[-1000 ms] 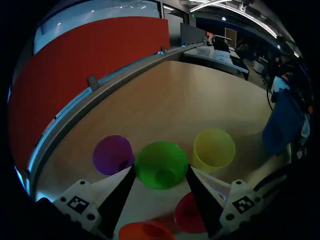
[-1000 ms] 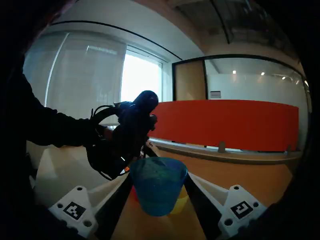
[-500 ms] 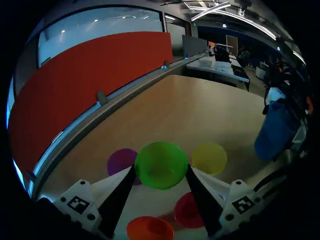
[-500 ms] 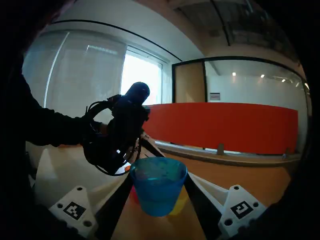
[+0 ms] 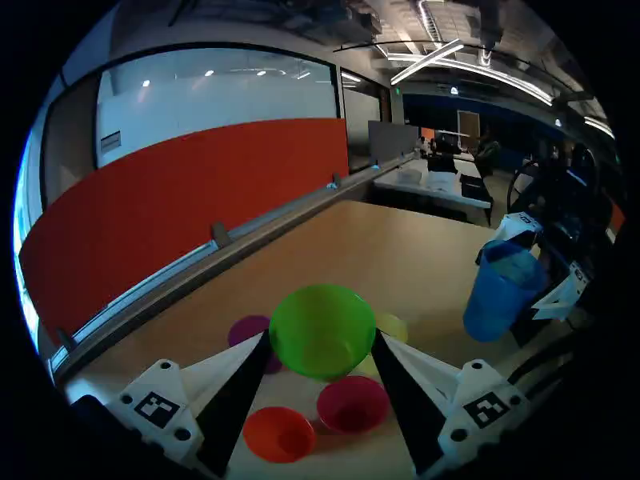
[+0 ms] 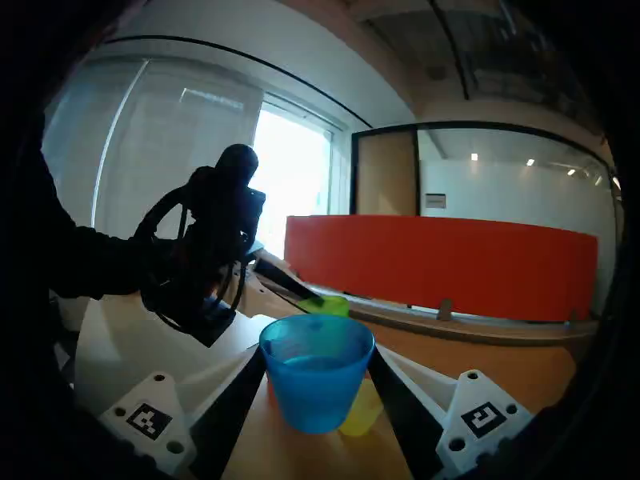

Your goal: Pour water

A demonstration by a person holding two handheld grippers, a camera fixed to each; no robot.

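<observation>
While left jaws grip a green cup [image 5: 322, 330] aloft, right jaws grip a blue cup [image 6: 317, 370]

No legible text; wall sign [image 6: 434, 201] unreadable.

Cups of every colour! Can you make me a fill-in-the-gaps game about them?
The green cup sits between the fingers of the ___.
The blue cup sits between the fingers of the ___.
The orange cup and pink cup stand on the wooden ___.
Missing: left gripper, right gripper, table.
</observation>
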